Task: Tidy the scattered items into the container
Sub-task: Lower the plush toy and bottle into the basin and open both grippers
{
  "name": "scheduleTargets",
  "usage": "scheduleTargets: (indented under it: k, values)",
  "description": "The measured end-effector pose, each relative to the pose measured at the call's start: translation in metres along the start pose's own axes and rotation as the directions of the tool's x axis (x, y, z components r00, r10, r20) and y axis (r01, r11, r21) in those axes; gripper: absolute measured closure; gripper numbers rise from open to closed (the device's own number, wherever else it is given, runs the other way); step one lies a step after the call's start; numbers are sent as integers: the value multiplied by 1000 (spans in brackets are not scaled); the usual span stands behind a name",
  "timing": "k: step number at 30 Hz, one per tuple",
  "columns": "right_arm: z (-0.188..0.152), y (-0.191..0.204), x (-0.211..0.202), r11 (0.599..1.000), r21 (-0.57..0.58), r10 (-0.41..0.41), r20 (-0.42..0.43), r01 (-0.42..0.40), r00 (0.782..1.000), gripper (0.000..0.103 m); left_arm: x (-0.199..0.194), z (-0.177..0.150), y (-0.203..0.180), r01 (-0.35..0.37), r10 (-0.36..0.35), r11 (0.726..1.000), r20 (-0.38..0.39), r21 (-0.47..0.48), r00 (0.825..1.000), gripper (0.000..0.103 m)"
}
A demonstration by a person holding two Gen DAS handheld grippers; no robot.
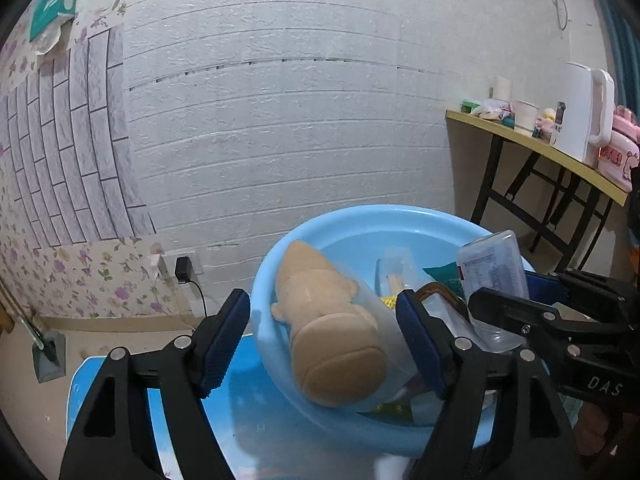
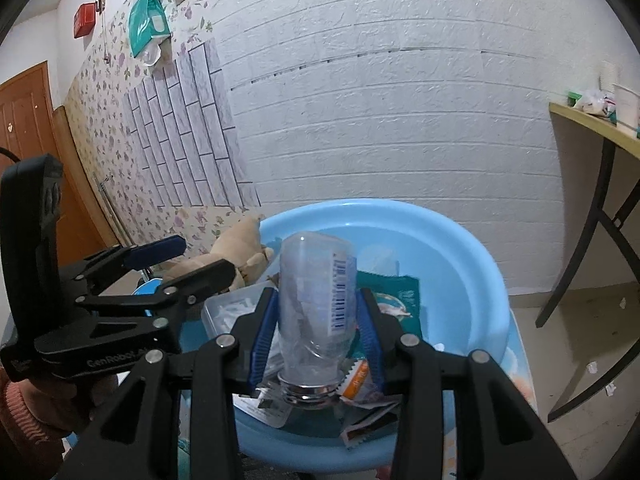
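Note:
A beige plush toy (image 1: 332,336) lies tilted over the near rim of the light blue basin (image 1: 264,272). My left gripper (image 1: 324,340) is open astride the toy, and neither blue pad presses on it. My right gripper (image 2: 316,336) is shut on a clear plastic bottle (image 2: 316,300), neck toward the camera, held over the basin (image 2: 480,264). In the left wrist view the right gripper (image 1: 508,292) shows at the right with the bottle (image 1: 492,264). The right wrist view shows the left gripper (image 2: 200,258) by the plush toy (image 2: 236,244).
The basin holds a teal packet (image 2: 392,292), a clear plastic box (image 2: 228,312) and an orange sachet (image 2: 356,376). It stands on a blue surface (image 1: 240,400). A folding table (image 1: 532,140) with a white kettle (image 1: 580,112) stands at the right. A white wall is close behind.

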State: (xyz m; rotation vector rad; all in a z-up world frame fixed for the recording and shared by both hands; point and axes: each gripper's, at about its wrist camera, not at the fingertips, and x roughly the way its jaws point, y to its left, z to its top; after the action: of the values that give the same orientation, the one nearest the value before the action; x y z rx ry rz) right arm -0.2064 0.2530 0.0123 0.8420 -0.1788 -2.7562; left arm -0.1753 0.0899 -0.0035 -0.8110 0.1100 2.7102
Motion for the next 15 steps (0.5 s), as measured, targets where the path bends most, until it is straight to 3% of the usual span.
scheduleTargets:
  k: [5, 15]
  values:
    - [-1, 0, -13, 1000, -3, -24, 23, 24, 999, 51, -17, -4, -1, -3, 3, 1000, 17, -7, 1000, 28]
    - [-12, -2, -41, 1000, 6, -31, 36, 31, 999, 51, -56, -21, -5, -17, 18, 999, 29, -30, 999, 28]
